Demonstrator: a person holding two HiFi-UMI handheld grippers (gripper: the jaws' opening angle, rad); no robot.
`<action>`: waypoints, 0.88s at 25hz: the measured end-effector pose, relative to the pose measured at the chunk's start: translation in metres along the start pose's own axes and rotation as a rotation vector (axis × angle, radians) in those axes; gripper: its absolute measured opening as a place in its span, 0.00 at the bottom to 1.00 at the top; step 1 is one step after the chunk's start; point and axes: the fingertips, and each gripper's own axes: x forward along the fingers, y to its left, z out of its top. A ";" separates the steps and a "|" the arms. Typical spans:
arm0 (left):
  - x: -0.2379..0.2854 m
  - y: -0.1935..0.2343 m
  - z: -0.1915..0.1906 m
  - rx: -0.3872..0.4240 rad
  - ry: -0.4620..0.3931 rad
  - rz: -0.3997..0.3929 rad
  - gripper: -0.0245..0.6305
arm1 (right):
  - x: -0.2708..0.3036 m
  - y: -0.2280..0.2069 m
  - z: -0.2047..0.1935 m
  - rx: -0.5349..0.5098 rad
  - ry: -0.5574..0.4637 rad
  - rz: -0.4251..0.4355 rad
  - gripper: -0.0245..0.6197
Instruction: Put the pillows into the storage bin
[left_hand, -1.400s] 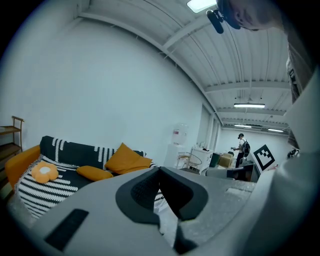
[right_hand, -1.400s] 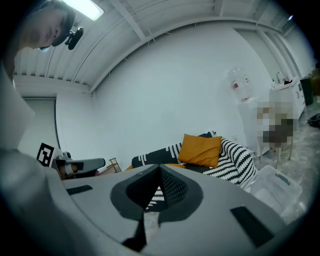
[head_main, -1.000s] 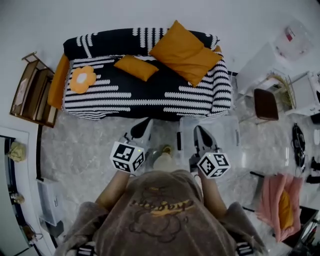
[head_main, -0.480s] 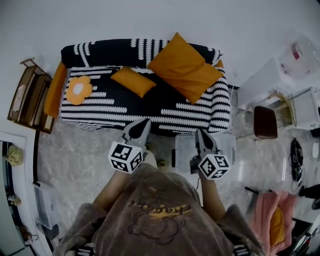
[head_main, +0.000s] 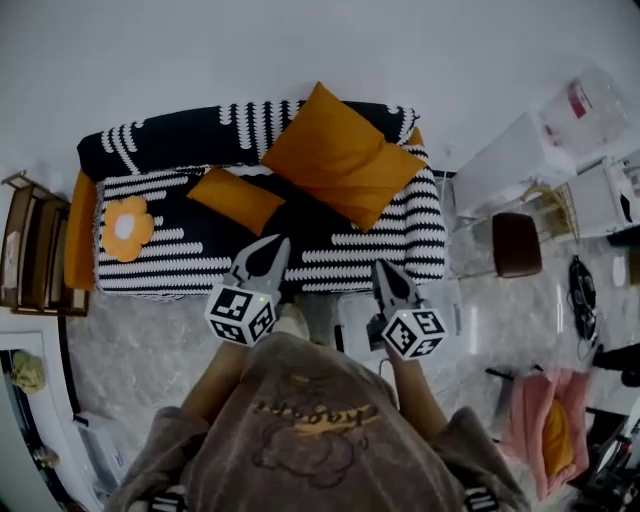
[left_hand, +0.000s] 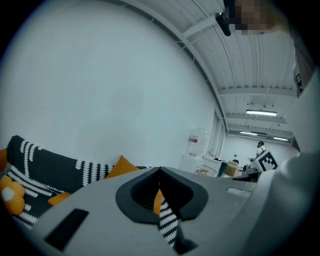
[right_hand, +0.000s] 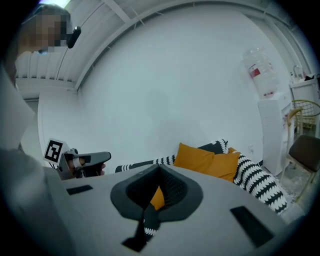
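now the person has stepped closer to the sofa (head_main: 350, 255): over the last second it has slid down and to the left in the head view. the left gripper (head_main: 276, 243) and right gripper (head_main: 383, 267) stood over bare floor a moment ago; their tips now overlap the sofa's front edge. the fingers of both have stayed pressed together and hold nothing. through each gripper's own view only distant stripes and a bit of orange show past the closed tips.

the pillows are all on the sofa, none of them touched. two big orange pillows (head_main: 340, 150) overlap against the backrest on the right, a smaller orange pillow (head_main: 238, 200) lies on the seat nearer the left gripper, and a flower cushion (head_main: 125, 227) sits further left. another orange one (head_main: 78, 230) seems to lean at the far left arm. the clear storage bin (head_main: 352, 318) stands on the floor just in front of the sofa. it is at the person's feet, partly hidden under the right gripper, and looks empty as far as it can be seen.

so the approach looks nearly done, but the task itself has not started. judging from this, the fingers must open before either gripper can take a pillow. the smaller pillow is the closest reach for the left, the big pair for the right.
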 end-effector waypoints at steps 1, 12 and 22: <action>0.013 0.010 0.007 0.003 0.003 -0.012 0.04 | 0.014 -0.002 0.006 0.001 -0.001 -0.006 0.03; 0.098 0.094 0.037 0.008 0.072 -0.080 0.04 | 0.124 -0.002 0.049 0.031 -0.029 -0.069 0.04; 0.133 0.119 0.032 -0.004 0.105 -0.088 0.04 | 0.163 -0.022 0.048 0.046 0.001 -0.077 0.04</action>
